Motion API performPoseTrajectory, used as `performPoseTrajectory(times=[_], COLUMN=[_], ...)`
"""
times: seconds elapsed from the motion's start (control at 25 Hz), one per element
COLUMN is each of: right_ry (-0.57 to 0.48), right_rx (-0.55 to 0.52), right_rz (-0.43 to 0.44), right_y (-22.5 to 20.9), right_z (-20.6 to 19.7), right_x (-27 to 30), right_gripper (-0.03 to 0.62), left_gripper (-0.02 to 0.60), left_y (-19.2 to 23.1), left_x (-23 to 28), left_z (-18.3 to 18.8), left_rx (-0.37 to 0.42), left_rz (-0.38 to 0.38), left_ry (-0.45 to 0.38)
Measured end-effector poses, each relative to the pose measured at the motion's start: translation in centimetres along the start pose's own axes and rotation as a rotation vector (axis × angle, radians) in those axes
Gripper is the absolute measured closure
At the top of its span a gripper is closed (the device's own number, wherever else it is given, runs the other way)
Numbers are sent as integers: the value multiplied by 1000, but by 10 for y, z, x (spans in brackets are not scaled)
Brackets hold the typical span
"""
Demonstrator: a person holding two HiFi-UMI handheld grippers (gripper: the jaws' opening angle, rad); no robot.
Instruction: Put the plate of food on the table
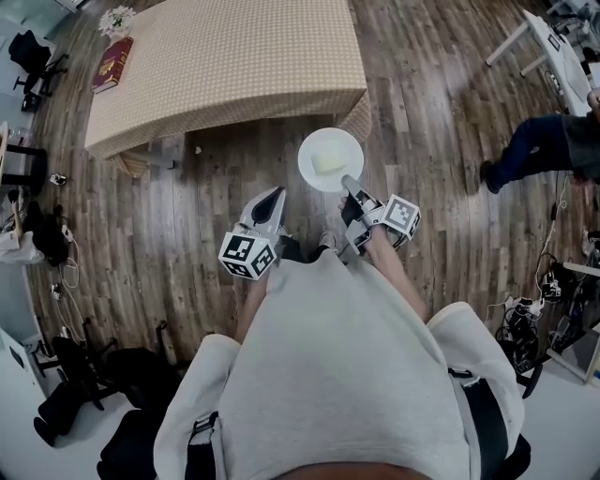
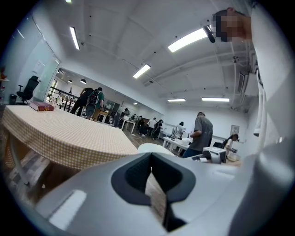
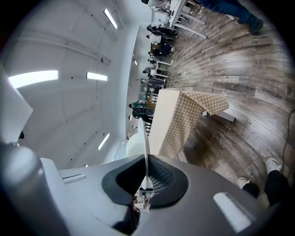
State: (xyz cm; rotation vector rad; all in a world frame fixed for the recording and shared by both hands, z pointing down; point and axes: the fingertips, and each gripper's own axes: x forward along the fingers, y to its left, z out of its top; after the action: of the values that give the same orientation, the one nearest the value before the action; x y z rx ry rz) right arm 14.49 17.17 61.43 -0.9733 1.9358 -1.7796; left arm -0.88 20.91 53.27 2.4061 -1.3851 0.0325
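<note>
A white plate (image 1: 319,150) with a pale yellow piece of food (image 1: 331,161) hangs above the wood floor, just off the front right corner of the table (image 1: 225,66) with its checked cloth. My right gripper (image 1: 349,182) is shut on the plate's near rim. The right gripper view shows the plate (image 3: 145,138) edge-on between the jaws of that gripper (image 3: 146,180), with the table (image 3: 177,120) beyond. My left gripper (image 1: 275,195) is to the left of the plate, shut and holding nothing. In the left gripper view, that gripper (image 2: 152,179) points past the plate (image 2: 154,148) and table (image 2: 60,133).
A red book (image 1: 112,64) and a small bunch of flowers (image 1: 117,19) lie at the table's far left corner. A person's legs (image 1: 534,150) and a white desk (image 1: 558,47) are at the right. Bags and cables (image 1: 47,244) line the left wall.
</note>
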Motion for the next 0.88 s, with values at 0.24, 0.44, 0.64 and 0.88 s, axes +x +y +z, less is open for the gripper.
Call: performPoseTrajectory(times=[0.24, 0.44, 0.64, 0.88], right_ry=[-1, -6, -11, -10], right_rx=[-4, -13, -22, -30], right_rz=[14, 28, 51, 45], right_y=[-2, -2, 3, 5], right_z=[9, 17, 25, 36], right_x=[-7, -5, 4, 25], right_gripper=[585, 585, 585, 585], left_gripper=[574, 574, 573, 574], left_y=[-9, -7, -1, 14], left_x=[7, 13, 21, 37], left_z=[2, 7, 12, 19], left_rx=[12, 19, 22, 21], left_rz=[8, 14, 9, -2], left_ry=[-17, -32, -47, -54])
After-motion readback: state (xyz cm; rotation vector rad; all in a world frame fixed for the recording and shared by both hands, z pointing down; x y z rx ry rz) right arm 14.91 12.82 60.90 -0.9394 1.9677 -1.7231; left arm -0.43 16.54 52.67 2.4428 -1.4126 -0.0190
